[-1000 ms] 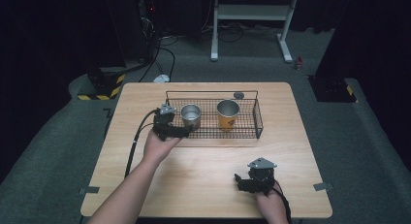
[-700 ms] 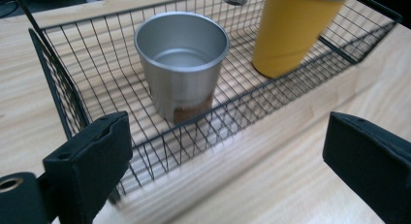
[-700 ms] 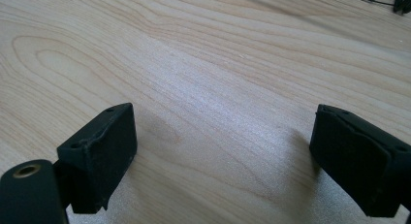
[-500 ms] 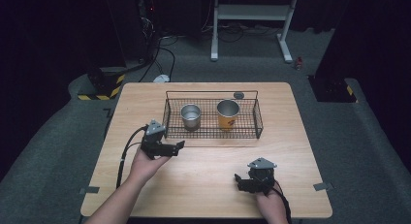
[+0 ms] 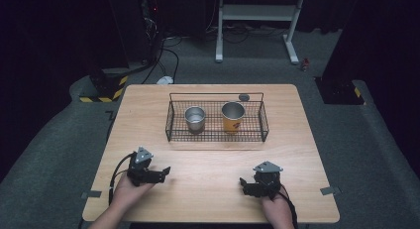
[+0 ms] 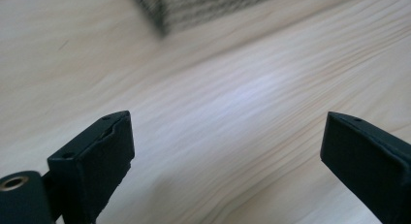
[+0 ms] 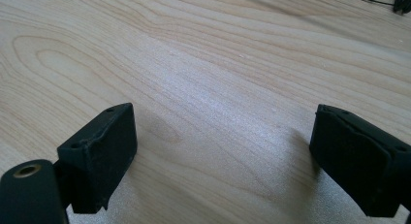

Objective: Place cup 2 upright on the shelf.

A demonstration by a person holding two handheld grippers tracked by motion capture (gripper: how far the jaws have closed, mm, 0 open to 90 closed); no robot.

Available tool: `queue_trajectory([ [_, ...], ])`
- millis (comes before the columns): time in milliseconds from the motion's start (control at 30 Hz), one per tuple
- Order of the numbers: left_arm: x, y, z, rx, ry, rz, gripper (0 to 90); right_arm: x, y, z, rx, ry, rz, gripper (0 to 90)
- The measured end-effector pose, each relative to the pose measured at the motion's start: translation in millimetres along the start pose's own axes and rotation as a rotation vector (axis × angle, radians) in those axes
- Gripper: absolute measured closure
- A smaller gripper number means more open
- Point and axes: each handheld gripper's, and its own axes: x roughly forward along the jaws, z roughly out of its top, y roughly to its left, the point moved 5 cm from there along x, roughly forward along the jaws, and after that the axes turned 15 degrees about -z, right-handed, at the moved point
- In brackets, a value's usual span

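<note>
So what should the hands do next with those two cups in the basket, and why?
Probably just rest, or bring in the next item. The steel cup and the yellow cup both stand upright inside the wire basket. The left tool and the right tool sit low near the table's front edge, both open, with nothing between their jaws.

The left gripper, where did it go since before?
The left gripper pulled back from the steel cup in the basket to the table's near edge, open and empty. The right gripper, both cups and the basket stayed put.
</note>
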Motion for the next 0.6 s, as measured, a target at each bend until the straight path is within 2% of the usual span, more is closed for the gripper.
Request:
queue_trajectory([
  [100,-1.0,7.5,-21.5,0.000,0.061,0.006,6.5,-0.3,0.1,-0.2,0.000,0.000,0.000,9.8],
  [133,-3.2,9.3,-25.8,-0.005,0.045,-0.004,4.3,-0.4,0.2,-0.3,0.000,0.000,0.001,9.8],
  [300,-11.2,12.1,-35.8,-0.010,0.005,0.015,2.5,-0.5,0.3,-0.4,0.002,0.001,0.001,9.8],
  [600,-10.5,11.5,-35.6,-0.021,0.004,0.029,1.6,-0.5,0.3,-0.4,0.002,0.001,0.001,9.8],
])
